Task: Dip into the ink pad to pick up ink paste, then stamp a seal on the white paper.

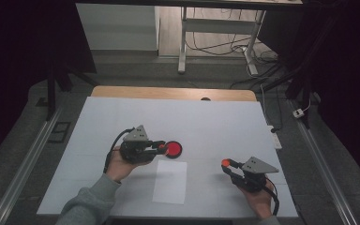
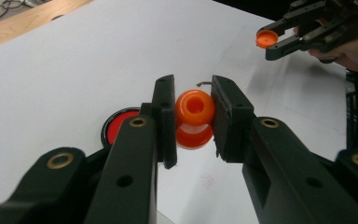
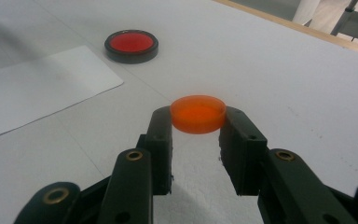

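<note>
My left gripper (image 1: 161, 147) (image 2: 195, 116) is shut on a small orange spool-shaped piece (image 2: 195, 108) with a hole in its top, held just above the white table. Right beside it lies a round red pad in a black case (image 1: 173, 149) (image 2: 119, 127) (image 3: 131, 45). My right gripper (image 1: 227, 164) (image 3: 198, 116) is shut on a flat orange cap (image 1: 225, 162) (image 3: 198, 113) at the right of the table. In the left gripper view, that cap (image 2: 266, 38) sits between the far gripper's jaws.
A white sheet of paper (image 1: 170, 182) (image 3: 37, 88) lies between the two hands, near the front edge. The white table cover (image 1: 122, 117) ends at a wooden strip (image 1: 168, 92) at the back. Desk legs and cables stand on the floor beyond.
</note>
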`<state>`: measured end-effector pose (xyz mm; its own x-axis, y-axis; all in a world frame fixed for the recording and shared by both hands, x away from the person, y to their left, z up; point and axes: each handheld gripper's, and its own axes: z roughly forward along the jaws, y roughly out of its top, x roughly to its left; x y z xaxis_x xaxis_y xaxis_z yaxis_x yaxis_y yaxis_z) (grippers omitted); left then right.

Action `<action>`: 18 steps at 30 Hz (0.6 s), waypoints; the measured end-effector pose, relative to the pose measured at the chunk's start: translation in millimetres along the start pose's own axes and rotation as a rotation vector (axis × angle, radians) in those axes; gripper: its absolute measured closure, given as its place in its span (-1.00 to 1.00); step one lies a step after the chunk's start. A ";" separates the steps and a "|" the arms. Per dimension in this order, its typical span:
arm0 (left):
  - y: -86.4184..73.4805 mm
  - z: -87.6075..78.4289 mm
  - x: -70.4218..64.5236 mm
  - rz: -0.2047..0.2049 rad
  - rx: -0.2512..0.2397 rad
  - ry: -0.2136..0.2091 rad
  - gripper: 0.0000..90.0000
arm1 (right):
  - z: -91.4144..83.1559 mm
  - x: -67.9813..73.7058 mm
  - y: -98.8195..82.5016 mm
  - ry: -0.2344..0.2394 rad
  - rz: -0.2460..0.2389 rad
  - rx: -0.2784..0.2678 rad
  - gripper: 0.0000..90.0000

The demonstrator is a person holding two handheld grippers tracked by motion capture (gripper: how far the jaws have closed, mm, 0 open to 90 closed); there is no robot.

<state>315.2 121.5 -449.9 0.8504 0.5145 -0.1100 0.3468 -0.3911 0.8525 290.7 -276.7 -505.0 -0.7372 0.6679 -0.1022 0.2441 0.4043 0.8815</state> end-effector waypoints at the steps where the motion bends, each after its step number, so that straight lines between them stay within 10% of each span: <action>1: -0.4 -0.1 -0.3 0.001 0.001 -0.001 0.60 | -0.1 -0.1 0.0 -0.002 0.000 0.002 0.43; 18: -5.8 3.6 -3.3 0.011 0.031 -0.015 0.60 | -0.8 -0.6 -0.2 -0.005 0.002 0.001 0.43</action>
<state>311.8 119.3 -456.3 0.8601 0.4984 -0.1090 0.3495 -0.4200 0.8375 290.5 -277.6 -504.8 -0.7339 0.6714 -0.1029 0.2458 0.4037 0.8813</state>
